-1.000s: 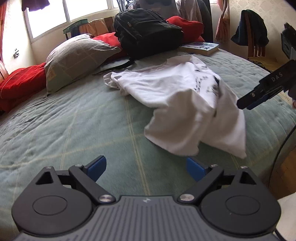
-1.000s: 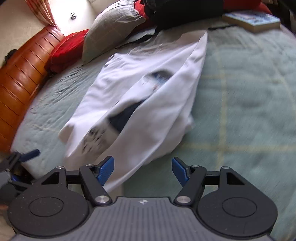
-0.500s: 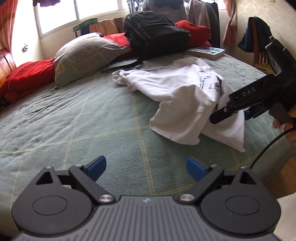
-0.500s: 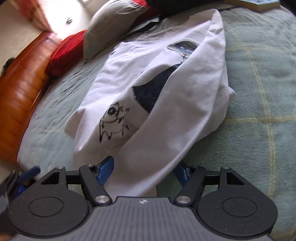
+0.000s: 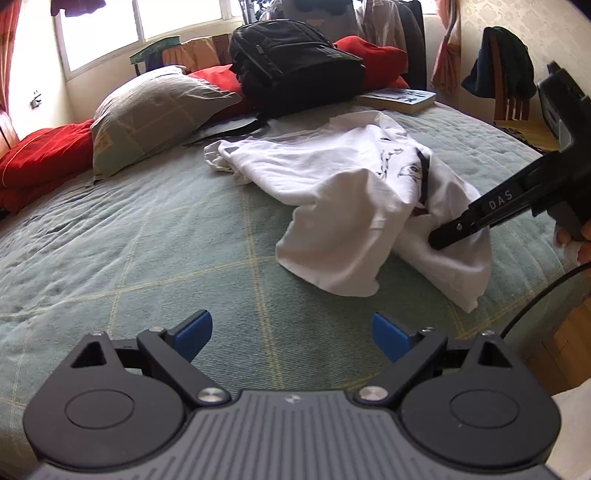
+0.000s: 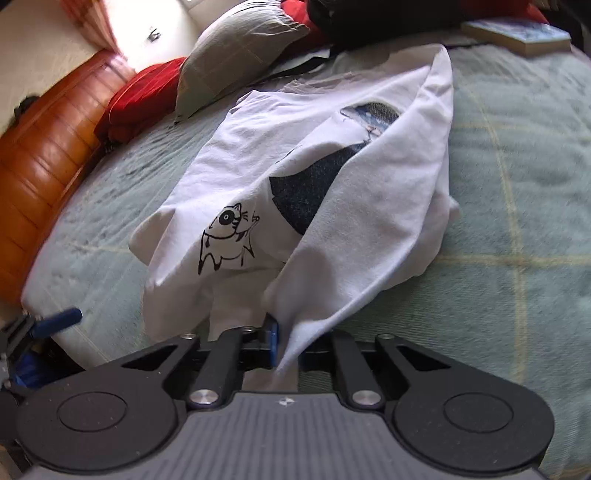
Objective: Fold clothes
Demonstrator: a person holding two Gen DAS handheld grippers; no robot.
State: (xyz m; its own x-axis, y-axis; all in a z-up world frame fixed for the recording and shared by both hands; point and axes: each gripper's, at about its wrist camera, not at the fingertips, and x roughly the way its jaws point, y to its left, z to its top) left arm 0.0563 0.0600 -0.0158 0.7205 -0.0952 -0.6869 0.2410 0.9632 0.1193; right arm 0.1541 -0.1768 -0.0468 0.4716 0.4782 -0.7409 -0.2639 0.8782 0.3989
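White cotton is being pinched: the right gripper point(image 6: 284, 345) is closing its jaws on the near hem of the crumpled white printed T-shirt point(image 6: 332, 206), cloth between the blue pads. That shirt is lying on the pale green quilted bedspread point(image 5: 147, 251), toward its right edge (a corner is drooping over). Spread wide and holding nothing, the left gripper point(image 5: 291, 332) is hovering over bare quilt beside the shirt.

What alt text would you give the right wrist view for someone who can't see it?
The right gripper is closing on a hem fold of a crumpled white T-shirt with a cartoon animal print, lying on a green quilted bed. Behind lie a grey pillow and a book.
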